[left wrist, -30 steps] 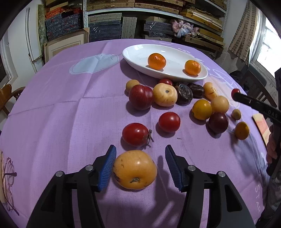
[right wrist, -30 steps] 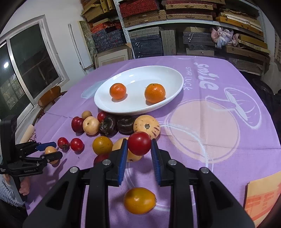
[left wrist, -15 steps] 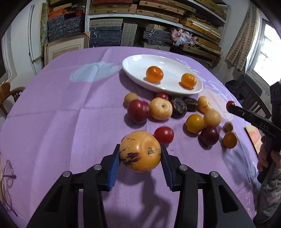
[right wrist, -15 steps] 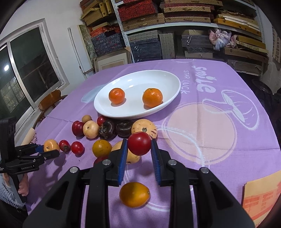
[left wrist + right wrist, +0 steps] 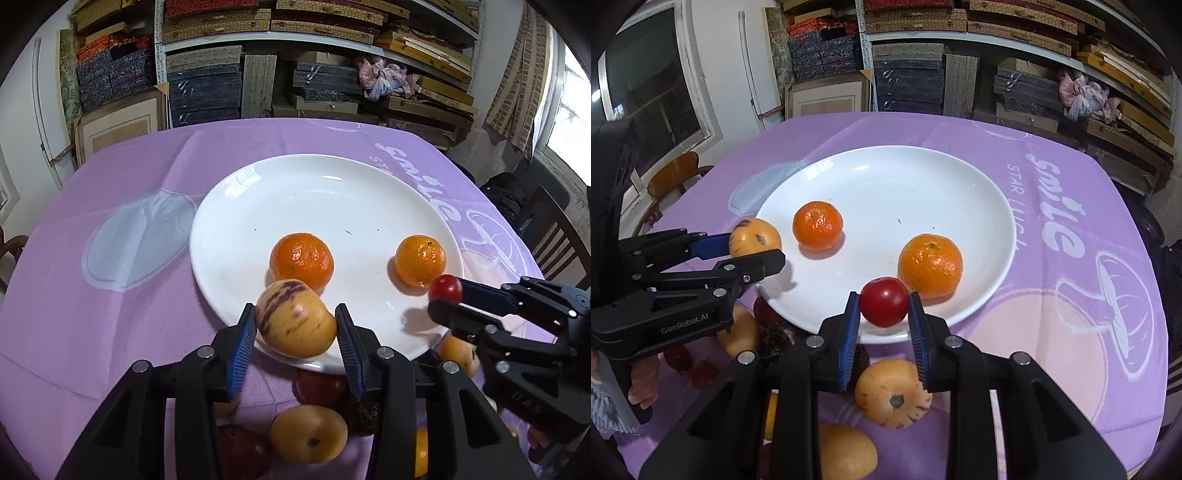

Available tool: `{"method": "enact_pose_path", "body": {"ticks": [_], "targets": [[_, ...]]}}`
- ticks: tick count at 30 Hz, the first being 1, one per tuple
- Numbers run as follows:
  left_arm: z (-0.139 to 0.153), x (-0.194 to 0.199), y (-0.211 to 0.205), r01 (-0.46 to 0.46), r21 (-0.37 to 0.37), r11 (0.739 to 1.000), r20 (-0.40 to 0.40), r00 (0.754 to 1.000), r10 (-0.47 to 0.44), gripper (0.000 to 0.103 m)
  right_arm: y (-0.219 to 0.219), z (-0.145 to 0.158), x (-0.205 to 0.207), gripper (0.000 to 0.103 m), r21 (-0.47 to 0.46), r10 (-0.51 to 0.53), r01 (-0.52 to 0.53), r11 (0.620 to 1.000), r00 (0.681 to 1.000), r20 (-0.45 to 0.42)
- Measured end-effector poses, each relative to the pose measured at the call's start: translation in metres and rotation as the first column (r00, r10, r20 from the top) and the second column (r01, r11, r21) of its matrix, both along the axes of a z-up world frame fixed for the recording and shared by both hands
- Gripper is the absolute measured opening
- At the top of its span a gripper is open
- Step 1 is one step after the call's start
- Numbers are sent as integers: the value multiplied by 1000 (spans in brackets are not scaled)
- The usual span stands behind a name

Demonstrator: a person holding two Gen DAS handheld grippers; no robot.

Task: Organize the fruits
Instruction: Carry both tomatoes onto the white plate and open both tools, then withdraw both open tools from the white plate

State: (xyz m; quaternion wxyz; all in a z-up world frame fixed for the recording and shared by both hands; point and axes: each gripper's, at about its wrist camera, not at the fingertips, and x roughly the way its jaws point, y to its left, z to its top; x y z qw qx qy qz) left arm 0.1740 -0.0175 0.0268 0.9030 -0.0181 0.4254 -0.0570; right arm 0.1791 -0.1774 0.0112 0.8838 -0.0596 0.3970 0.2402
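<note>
Both hand-held grippers now over white plate (image 5: 236, 206): left (image 5: 295, 325) clamped on striped yellow fruit (image 5: 295, 323), right (image 5: 883, 306) clamped on red tomato (image 5: 883, 301). Two oranges (image 5: 301, 260) plated; many fruits still on bench (image 5: 110, 314), near side.

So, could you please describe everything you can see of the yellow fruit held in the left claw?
The yellow fruit is round and smooth, tan-yellow with dark purple streaks and a dark blotch near one end. It looks like a firm, glossy-skinned melon-type fruit. The left claw is shut on it, blue ribbed pads pressing its two sides. It hangs in the air over the near rim of the white plate, just in front of an orange, touching nothing but the pads.
</note>
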Motion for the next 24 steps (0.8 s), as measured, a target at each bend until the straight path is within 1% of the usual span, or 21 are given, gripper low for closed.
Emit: {"method": "enact_pose_path", "body": {"ticks": [3, 5, 6, 7, 8, 9, 10, 11, 12, 14, 15, 16, 18, 21, 22, 24], "targets": [[1, 12, -1, -11, 13, 1000, 9, 1000, 11, 47, 9, -5, 12, 27, -16, -5, 5, 1000, 1000, -3], [-1, 20, 1, -20, 15, 1000, 2, 1000, 20, 53, 14, -8, 17, 27, -18, 2, -2, 1000, 1000, -11], [-1, 22, 1, -26, 8, 1000, -1, 1000, 26, 59, 15, -8, 17, 29, -17, 5, -5, 1000, 1000, -11], [0, 24, 3, -34, 2, 999, -2, 999, 34, 64, 14, -6, 16, 40, -10, 6, -6, 1000, 1000, -6], [2, 23, 6, -39, -4, 999, 0, 999, 39, 66, 12, -2, 13, 47, -7, -1, 1, 1000, 1000, 12], [6, 21, 9, -41, -12, 999, 5, 999, 41, 68, 8, 4, 8, 57, -2, -8, 8, 1000, 999, 41], [11, 17, 12, -45, -14, 999, 14, 999, 45, 72, 2, 11, 2, 59, 8, -13, 13, 1000, 998, 67], [16, 12, 16, -52, -8, 999, 25, 998, 53, 75, -4, 18, -4, 59, 22, -20, 18, 1000, 996, 82], [21, 5, 20, -61, 2, 998, 36, 997, 61, 76, -12, 26, -12, 59, 43, -32, 28, 999, 995, 97], [32, -11, 31, -69, 14, 998, 47, 997, 68, 76, -31, 40, -31, 64, 86, -60, 49, 995, 990, 129], [36, -23, 37, -76, 16, 997, 51, 996, 75, 78, -43, 46, -44, 72, 110, -78, 62, 992, 986, 147], [38, -35, 43, -86, 17, 996, 55, 995, 85, 87, -53, 49, -58, 83, 137, -99, 76, 988, 981, 167], [39, -63, 54, -115, 10, 993, 77, 990, 114, 97, -72, 49, -87, 95, 179, -151, 114, 977, 967, 206], [29, -105, 64, -148, 11, 989, 96, 985, 147, 98, -96, 36, -126, 97, 208, -221, 172, 963, 945, 240], [22, -119, 66, -158, 15, 987, 98, 983, 156, 98, -104, 30, -138, 99, 224, -253, 199, 954, 936, 244], [11, -137, 70, -189, 25, 982, 101, 977, 185, 98, -118, 17, -157, 99, 271, -299, 233, 934, 924, 237]]}}
